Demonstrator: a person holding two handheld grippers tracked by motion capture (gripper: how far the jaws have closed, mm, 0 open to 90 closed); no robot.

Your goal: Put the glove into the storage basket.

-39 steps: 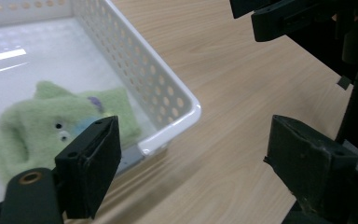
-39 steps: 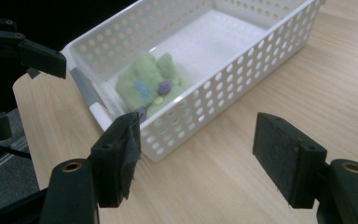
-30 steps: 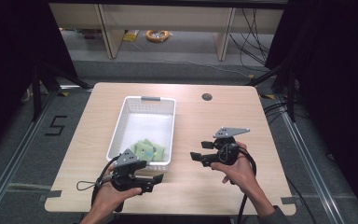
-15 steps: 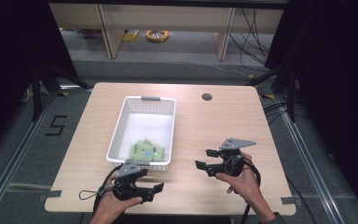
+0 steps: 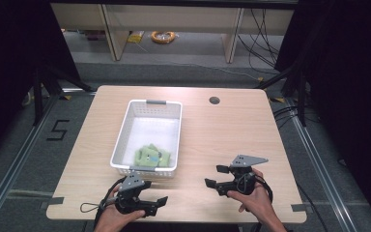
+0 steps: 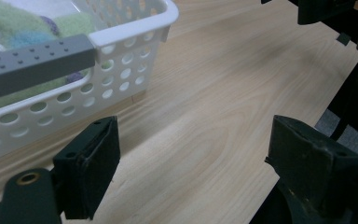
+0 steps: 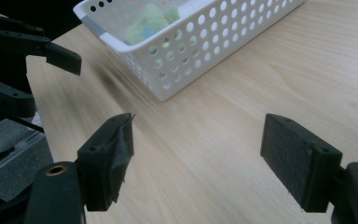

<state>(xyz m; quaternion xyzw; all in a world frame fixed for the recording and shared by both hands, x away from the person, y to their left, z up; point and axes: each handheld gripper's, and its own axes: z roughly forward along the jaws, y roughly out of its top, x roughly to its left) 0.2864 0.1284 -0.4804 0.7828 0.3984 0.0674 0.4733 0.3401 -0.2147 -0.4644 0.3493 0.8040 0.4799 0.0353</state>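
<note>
The green soft toy [image 5: 150, 156] lies inside the white basket [image 5: 125, 130], at its near end. Both tongs are spread and pinch nothing. The left tongs [image 5: 160, 203] and the right tongs [image 5: 214, 177] hang low over the tabletop [image 5: 232, 130], in front of the basket, probably because the toy is already put away.

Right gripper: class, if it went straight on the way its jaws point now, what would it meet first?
Probably the left gripper, seen ahead past bare table. The white basket lies right of that line. The right gripper is open; depth is uncertain.
</note>
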